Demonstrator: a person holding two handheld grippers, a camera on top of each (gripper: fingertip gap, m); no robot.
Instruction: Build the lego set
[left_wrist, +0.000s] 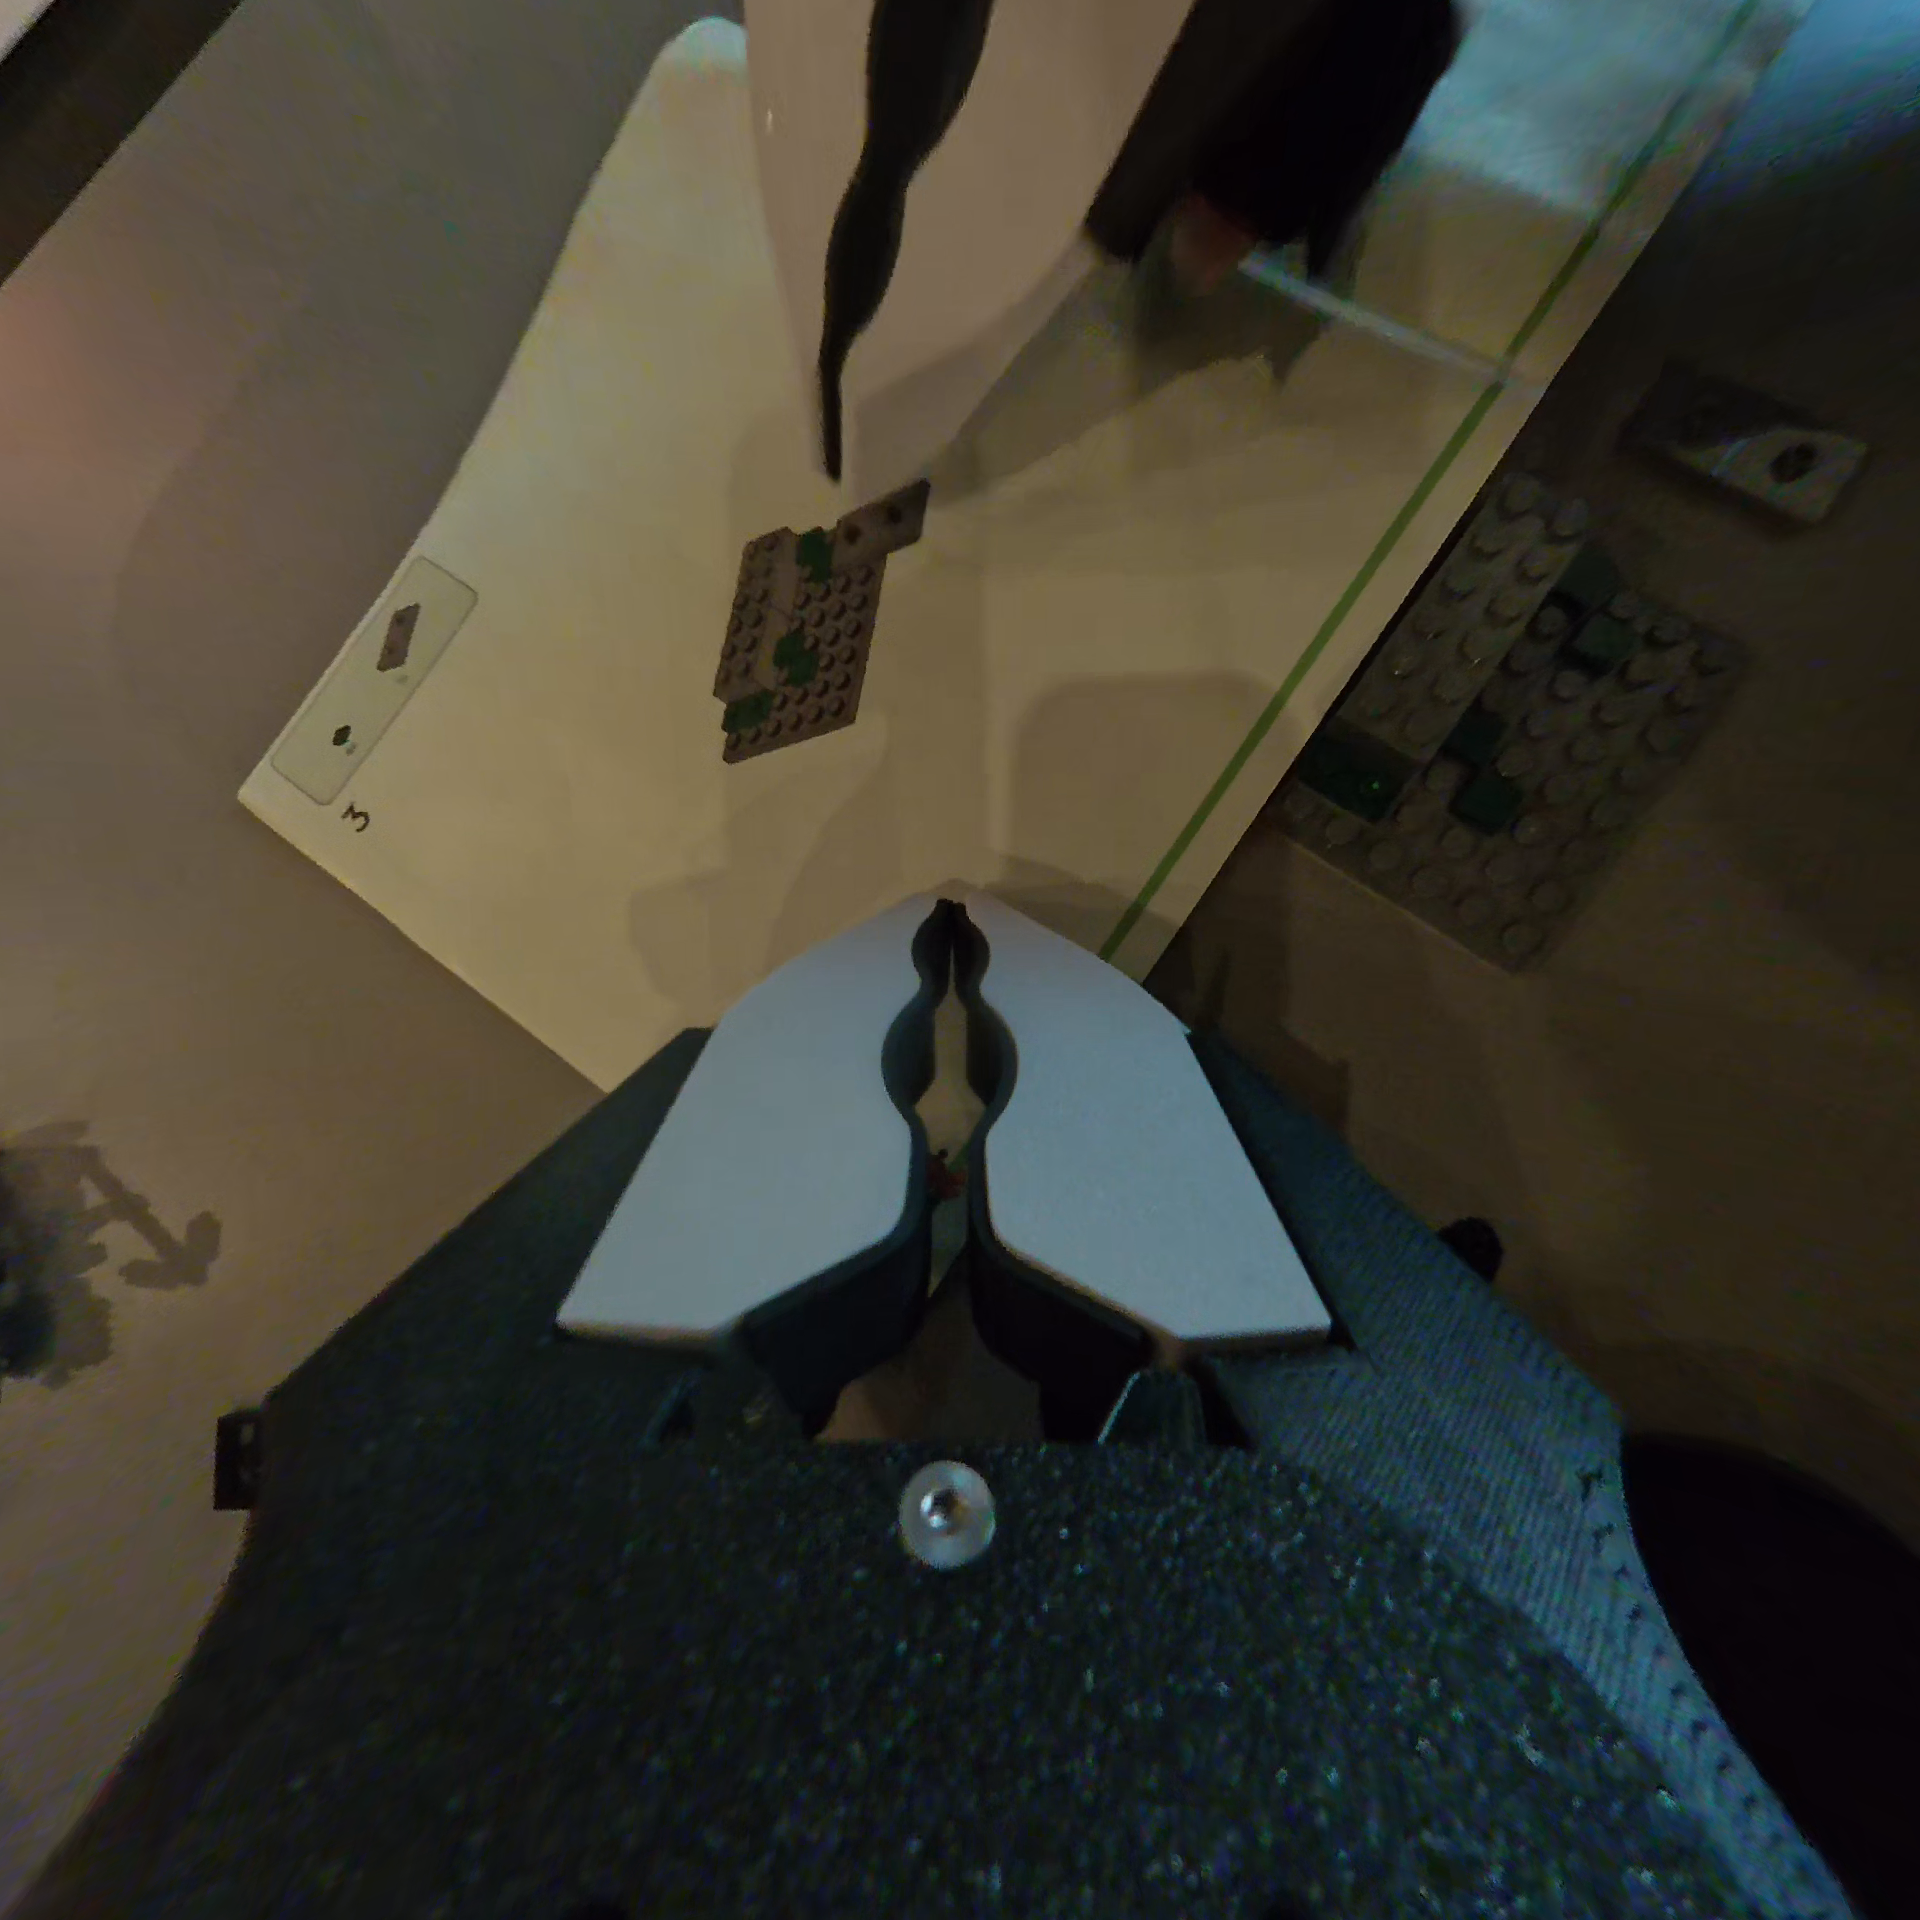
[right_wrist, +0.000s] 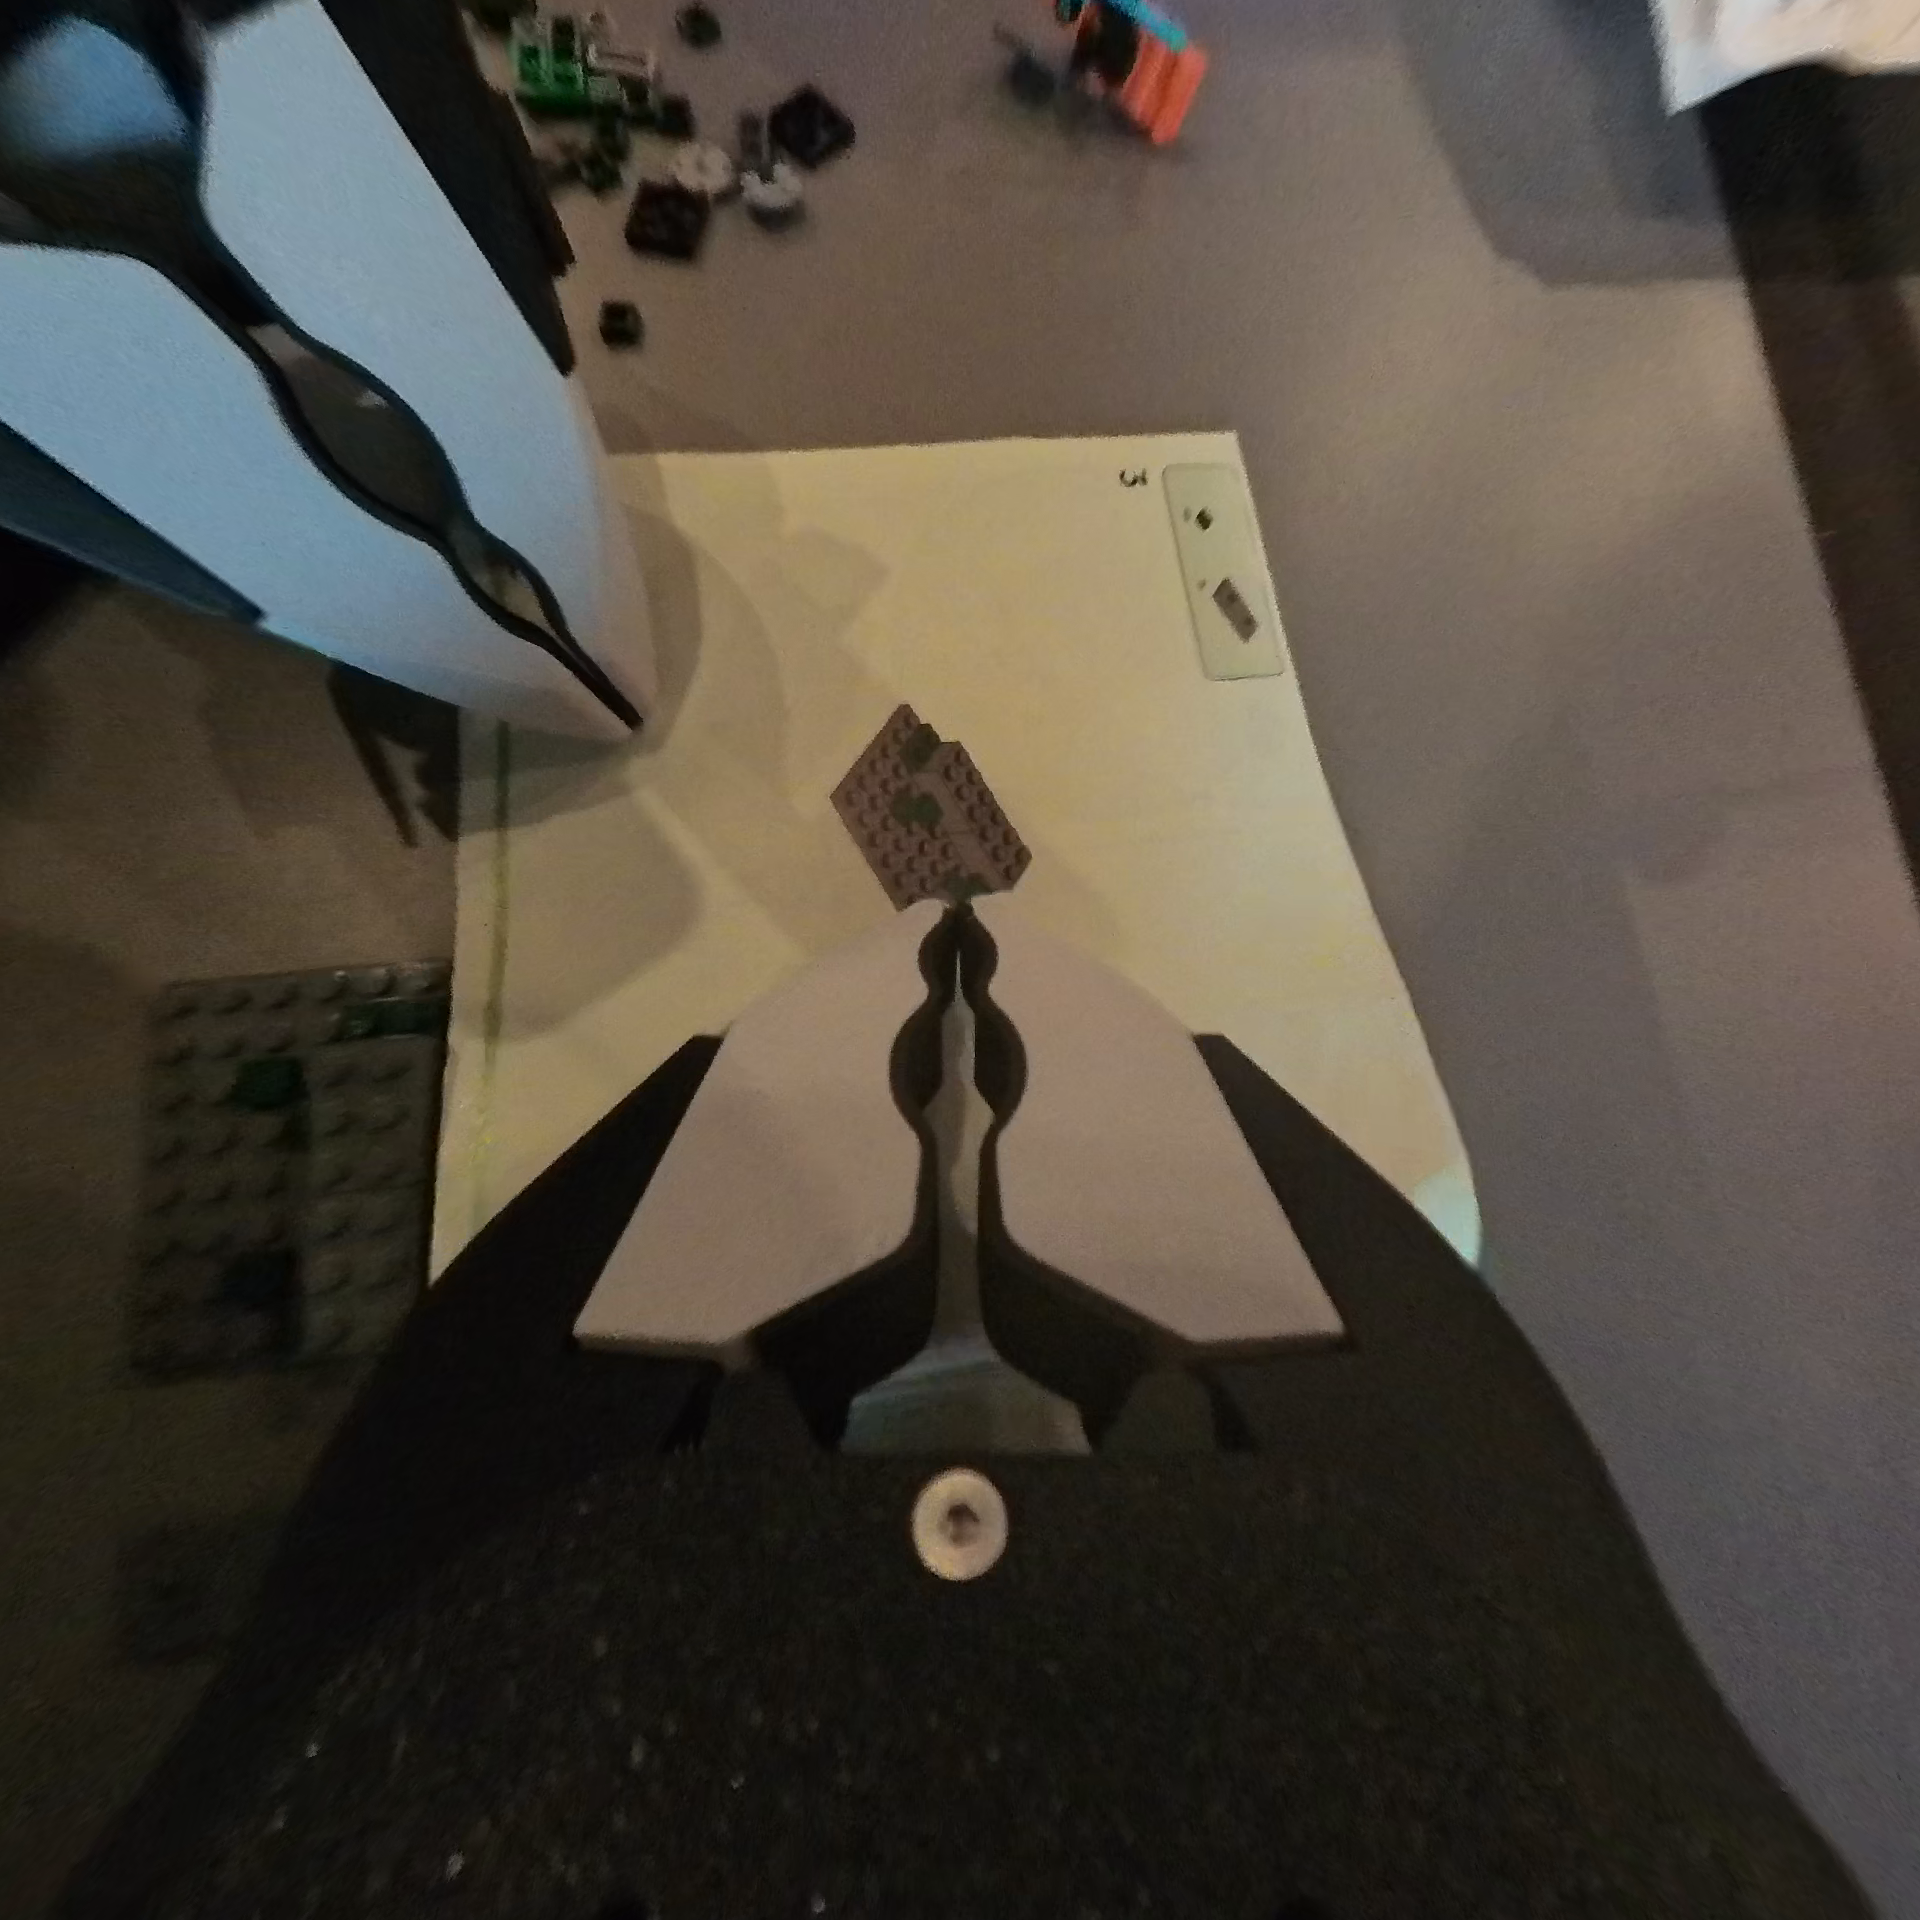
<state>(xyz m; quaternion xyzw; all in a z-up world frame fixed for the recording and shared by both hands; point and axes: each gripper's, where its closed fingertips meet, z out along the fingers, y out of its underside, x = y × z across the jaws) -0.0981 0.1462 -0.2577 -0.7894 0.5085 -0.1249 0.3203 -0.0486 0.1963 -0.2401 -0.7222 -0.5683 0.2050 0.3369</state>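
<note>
1. instruction sheet (right_wrist: 1039, 727) lies flat on the grey table (right_wrist: 1558, 520); it carries a printed step number and a small parts box at one corner, plus a printed picture of a grey studded plate with green bits at mid page
2. real lego baseplate (left_wrist: 1507, 727), grey with green tiles, sits on the table just beside the sheet's green-striped edge; small grey plate piece (left_wrist: 1756, 457) near it
3. loose lego parts (right_wrist: 675, 135), black, green and white, scattered on the table past the sheet; orange item (right_wrist: 1153, 62) further right, blurred
4. left gripper (left_wrist: 951, 914) over the sheet edge, fingertips pressed together, nothing seen between them
5. right gripper (right_wrist: 961, 925) above the printed picture, tips closed together, nothing clearly held
</note>
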